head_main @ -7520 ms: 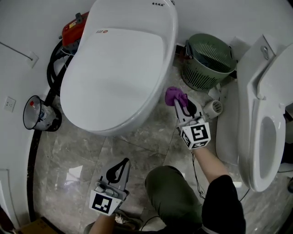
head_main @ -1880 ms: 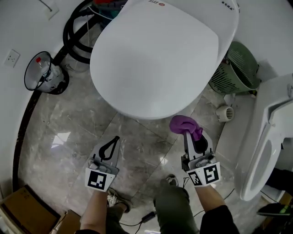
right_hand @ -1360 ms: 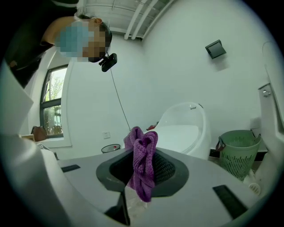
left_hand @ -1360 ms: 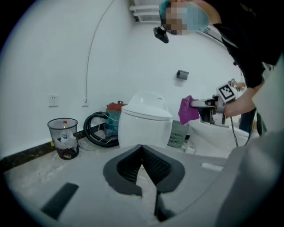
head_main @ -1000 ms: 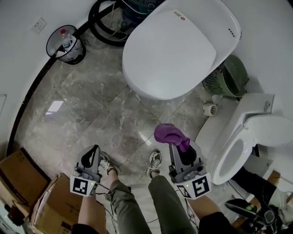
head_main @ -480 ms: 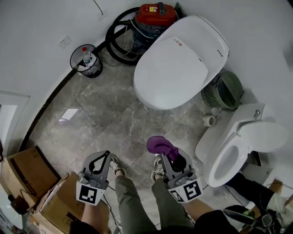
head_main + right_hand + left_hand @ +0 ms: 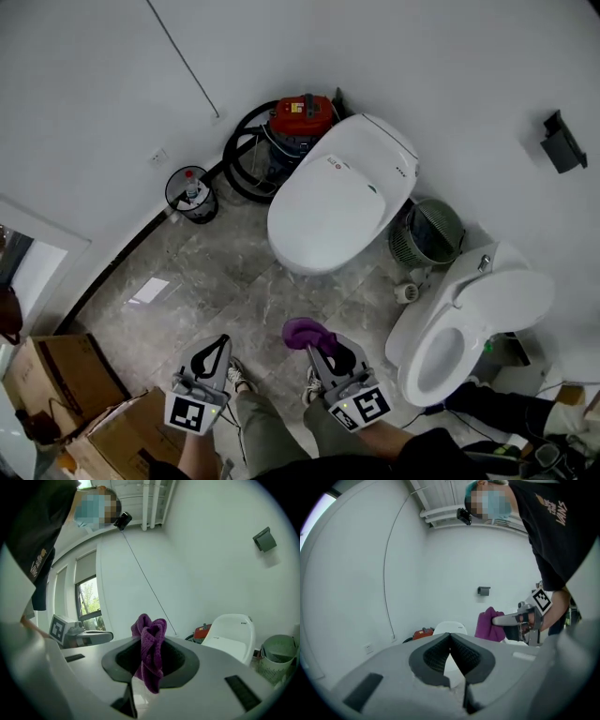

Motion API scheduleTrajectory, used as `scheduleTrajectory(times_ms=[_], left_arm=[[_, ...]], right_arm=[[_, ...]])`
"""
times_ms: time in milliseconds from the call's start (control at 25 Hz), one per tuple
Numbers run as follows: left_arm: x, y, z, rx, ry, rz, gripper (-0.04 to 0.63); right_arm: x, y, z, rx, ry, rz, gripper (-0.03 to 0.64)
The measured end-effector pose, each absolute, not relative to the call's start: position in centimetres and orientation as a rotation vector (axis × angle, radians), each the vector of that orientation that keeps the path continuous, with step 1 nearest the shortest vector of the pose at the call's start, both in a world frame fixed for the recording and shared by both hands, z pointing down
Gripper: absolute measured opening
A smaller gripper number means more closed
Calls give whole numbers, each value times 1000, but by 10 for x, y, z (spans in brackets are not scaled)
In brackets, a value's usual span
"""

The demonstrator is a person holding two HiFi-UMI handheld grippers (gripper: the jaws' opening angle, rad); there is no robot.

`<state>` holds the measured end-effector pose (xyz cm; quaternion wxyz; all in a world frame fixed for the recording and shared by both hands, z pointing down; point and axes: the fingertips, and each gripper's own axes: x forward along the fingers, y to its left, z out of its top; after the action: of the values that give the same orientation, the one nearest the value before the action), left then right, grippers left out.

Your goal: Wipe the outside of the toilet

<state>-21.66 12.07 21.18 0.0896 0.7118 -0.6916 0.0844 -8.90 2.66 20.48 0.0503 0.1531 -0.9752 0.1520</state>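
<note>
The white toilet (image 7: 339,202) with its lid down stands against the far wall, well away from both grippers; it shows too in the right gripper view as the toilet (image 7: 232,634). My right gripper (image 7: 320,343) is shut on a purple cloth (image 7: 306,330), which bunches up between the jaws as the cloth (image 7: 150,648). My left gripper (image 7: 215,351) is shut with nothing in it, held level beside the right one, above my legs. In the left gripper view the purple cloth (image 7: 488,623) and the right gripper show to the right.
A second toilet (image 7: 461,323) with its lid up stands at the right. A green basket (image 7: 428,232) sits between the two toilets. A red vacuum cleaner (image 7: 298,119) with a black hose, a small bin (image 7: 192,195) and cardboard boxes (image 7: 58,380) lie at the left.
The view has pulled back from the toilet: I stood up and stepped away. Both grippers came toward my body, the right one still holding the cloth.
</note>
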Motion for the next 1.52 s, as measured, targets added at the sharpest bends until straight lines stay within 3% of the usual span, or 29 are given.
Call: scheduleTrajectory(times_ms=[840, 1520], left_arm=[[-119, 144, 59, 2070, -2245, 172, 2], [-84, 157, 24, 2057, -2381, 204, 2]], right_arm=[[-26, 29, 69, 307, -3073, 202, 86], [-1, 33, 37, 199, -3090, 173, 86]])
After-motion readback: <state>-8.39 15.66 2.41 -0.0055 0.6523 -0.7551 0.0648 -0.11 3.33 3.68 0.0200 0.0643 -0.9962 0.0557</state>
